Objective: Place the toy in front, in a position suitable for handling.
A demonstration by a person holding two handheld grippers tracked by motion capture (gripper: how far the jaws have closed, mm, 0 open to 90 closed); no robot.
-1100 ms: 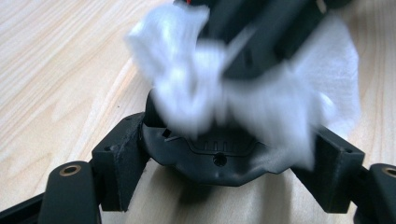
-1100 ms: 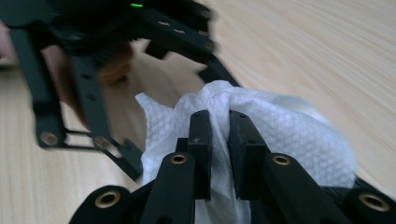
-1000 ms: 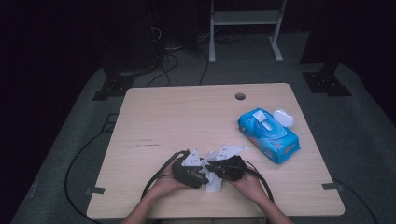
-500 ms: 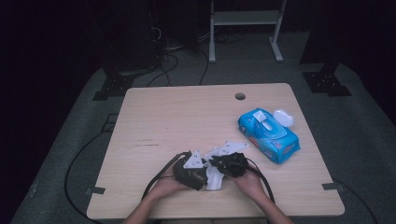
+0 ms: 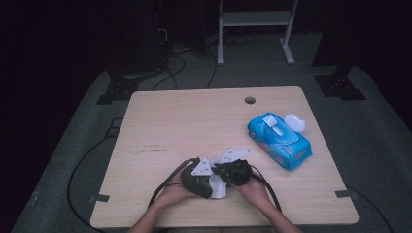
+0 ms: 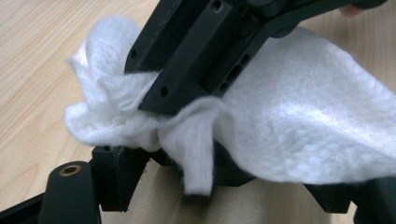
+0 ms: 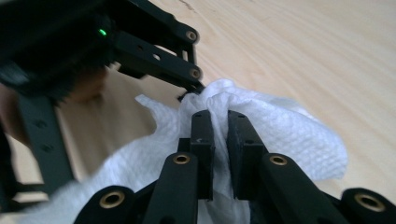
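High view: my left gripper (image 5: 210, 180) and right gripper (image 5: 232, 171) meet at the surface's (image 5: 194, 126) near edge, white wipe (image 5: 219, 188) between them; blue wipes pack (image 5: 279, 141) well apart to the right. Left gripper view: wipe (image 6: 299, 126) draped across my left fingers, grip unclear. Right gripper view: my right fingers (image 7: 201, 140) pinched nearly closed on the wipe (image 7: 289, 135).

Your left claw (image 5: 206, 177) and right claw (image 5: 228, 172) sit touching at the bench's (image 5: 194, 121) near edge, with a white wipe (image 5: 219, 188) bunched between them. The blue wipes pack (image 5: 279, 141) lies off to the right, lid flipped open.
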